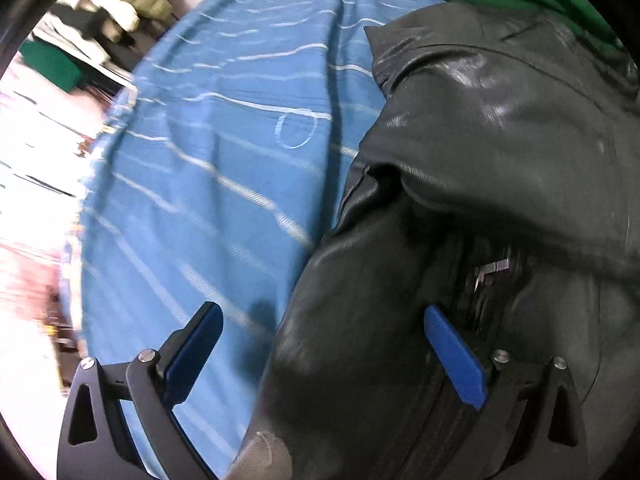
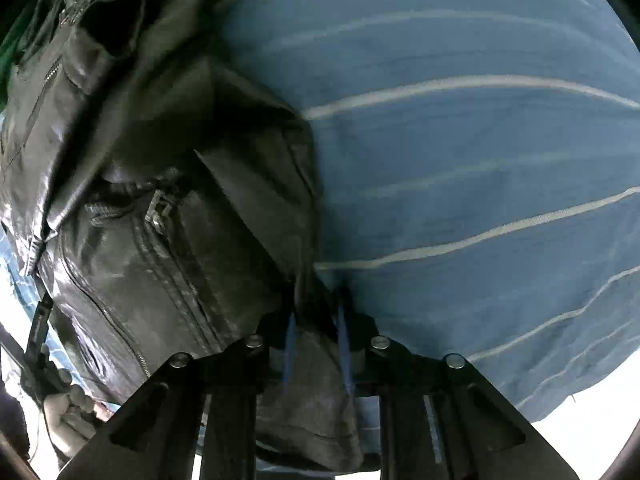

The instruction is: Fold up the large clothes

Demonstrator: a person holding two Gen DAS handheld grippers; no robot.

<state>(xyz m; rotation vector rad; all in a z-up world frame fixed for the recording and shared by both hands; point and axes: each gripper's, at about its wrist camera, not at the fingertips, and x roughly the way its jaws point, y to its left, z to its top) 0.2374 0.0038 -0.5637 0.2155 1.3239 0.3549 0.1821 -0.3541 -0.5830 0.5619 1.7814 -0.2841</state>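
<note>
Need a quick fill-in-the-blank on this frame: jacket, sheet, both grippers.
1. The jacket is coloured ____.
2. It lies on a striped sheet coloured ____.
3. The left gripper is ____, with nothing between its fingers.
4. The right gripper is shut on the ____.

Missing words: black; blue; open; jacket

Words on the jacket (image 1: 500,128): none can be read.
Words on the blue sheet (image 1: 224,160): none, only a drawn ring.
</note>
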